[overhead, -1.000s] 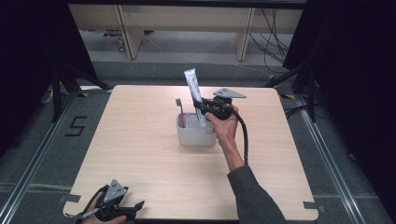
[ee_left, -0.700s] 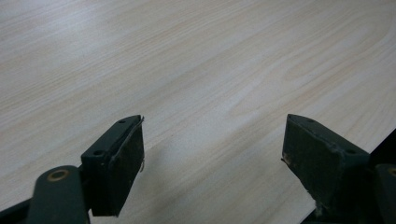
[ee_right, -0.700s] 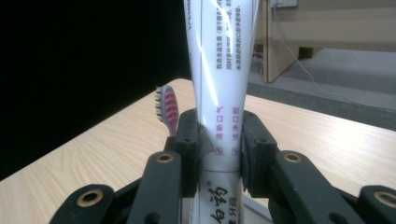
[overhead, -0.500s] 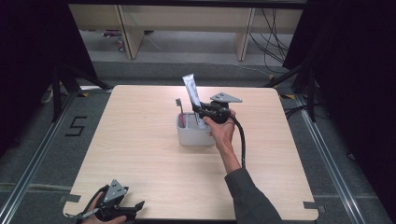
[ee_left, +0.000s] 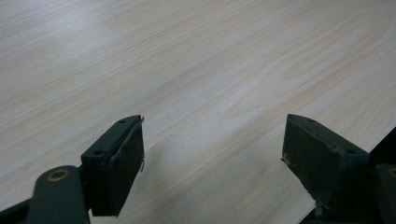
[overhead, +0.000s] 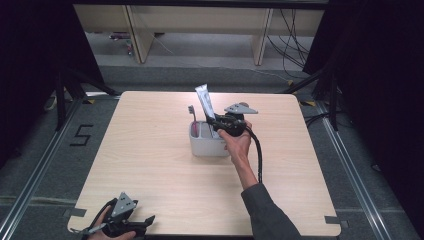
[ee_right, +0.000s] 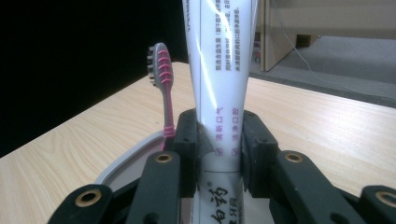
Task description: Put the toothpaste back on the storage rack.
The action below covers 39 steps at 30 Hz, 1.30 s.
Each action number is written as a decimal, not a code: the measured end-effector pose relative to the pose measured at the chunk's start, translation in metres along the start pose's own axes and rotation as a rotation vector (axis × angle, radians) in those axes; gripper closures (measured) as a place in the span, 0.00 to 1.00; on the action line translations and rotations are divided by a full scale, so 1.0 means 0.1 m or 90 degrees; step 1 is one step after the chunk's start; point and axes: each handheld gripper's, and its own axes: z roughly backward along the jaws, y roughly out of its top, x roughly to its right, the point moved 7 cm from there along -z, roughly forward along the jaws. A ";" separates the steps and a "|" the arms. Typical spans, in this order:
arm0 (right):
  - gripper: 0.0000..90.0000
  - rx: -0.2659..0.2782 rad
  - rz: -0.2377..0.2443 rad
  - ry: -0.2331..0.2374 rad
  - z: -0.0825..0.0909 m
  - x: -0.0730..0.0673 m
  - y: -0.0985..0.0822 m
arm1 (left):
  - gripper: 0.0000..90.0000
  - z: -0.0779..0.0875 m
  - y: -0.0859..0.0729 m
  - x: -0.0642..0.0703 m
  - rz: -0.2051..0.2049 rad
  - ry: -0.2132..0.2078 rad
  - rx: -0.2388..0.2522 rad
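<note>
Toothpaste tube clamped over the grey holder at the table's middle.

At the left, near the table's (overhead: 150, 150) front edge, we see the left gripper (overhead: 131, 226) resting with its jaws spread wide and nothing between them. Moving right, a grey and pink toothbrush (ee_right: 162, 84) stands upright, bristles up, in the pale grey holder (overhead: 207, 146), whose inside shows pink. Just beside it we find the toothpaste tube (ee_right: 219, 70): white, glossy, printed with small pink and dark characters, flat crimped end up, tilted slightly. Its lower end reaches down into the holder. The right gripper (ee_right: 219, 154) pinches the tube's lower body on both sides.
</note>
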 end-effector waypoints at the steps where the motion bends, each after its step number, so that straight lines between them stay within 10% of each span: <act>1: 0.80 -0.005 -0.001 -0.005 0.00 0.00 -0.01 | 0.22 0.00 0.00 0.00 0.000 0.000 0.000; 22: 0.77 -0.039 0.010 0.000 0.01 0.00 -0.16 | 0.22 0.00 0.00 0.01 -0.001 -0.002 0.001; 39: 0.67 -0.041 0.028 0.013 0.43 0.00 -0.12 | 0.22 0.00 0.00 0.01 0.001 -0.002 0.002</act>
